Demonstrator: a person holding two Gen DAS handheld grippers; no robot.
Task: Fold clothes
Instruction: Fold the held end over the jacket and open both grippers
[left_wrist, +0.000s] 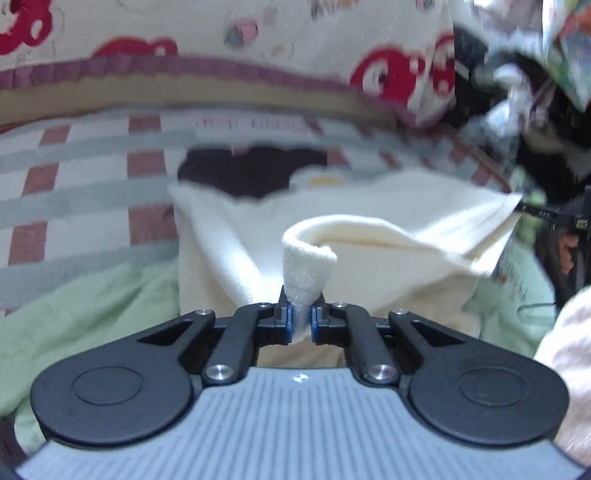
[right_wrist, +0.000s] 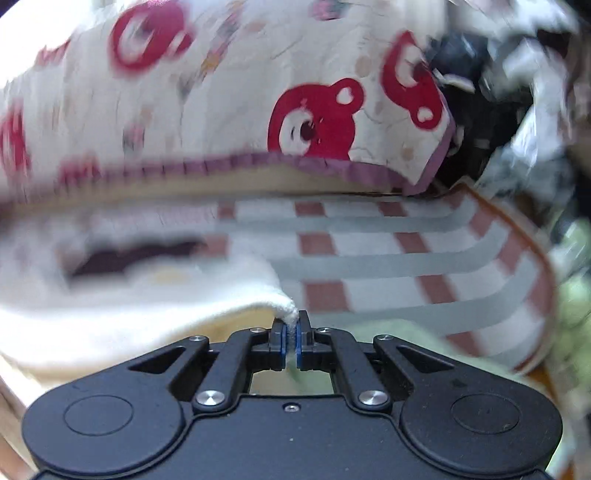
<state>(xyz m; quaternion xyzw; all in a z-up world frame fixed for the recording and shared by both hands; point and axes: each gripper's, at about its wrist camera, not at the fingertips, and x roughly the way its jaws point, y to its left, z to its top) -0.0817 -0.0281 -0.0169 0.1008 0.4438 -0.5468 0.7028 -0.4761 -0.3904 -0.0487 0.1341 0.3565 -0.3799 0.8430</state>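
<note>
**Cream garment held at two corners, ready for the fold**

Left gripper (left_wrist: 302, 314) closed tight on a rolled corner of the cream garment (left_wrist: 369, 221), fleece bulging up out of the jaws. Right gripper (right_wrist: 291, 334) also closed, pinching only a thin edge of the same cream garment (right_wrist: 129, 306); in the left wrist view, seen far right with the cloth stretched toward it (left_wrist: 546, 212).

Garment hanging between both grippers, over the striped sheet (right_wrist: 388, 258), with a green cloth (left_wrist: 92, 302) below on the near side. Dark patch (left_wrist: 251, 170) visible at the far edge of the garment, probably a part of the print or a lining; cannot tell. Bear-print blanket (right_wrist: 314, 118) lying far behind, well apart.

To do this step well, judged from here:
- Keep both corners at equal height, so the edge between them stays straight.
- Pull apart gently, only until the sag is gone; the right pinch is shallow and could slip.
- Carry the held edge to the far side and lay it onto the opposite edge, corners matching.
- Lower flat before opening, not from high up.
- Stay clear of the green cloth, to avoid dragging it along.
</note>
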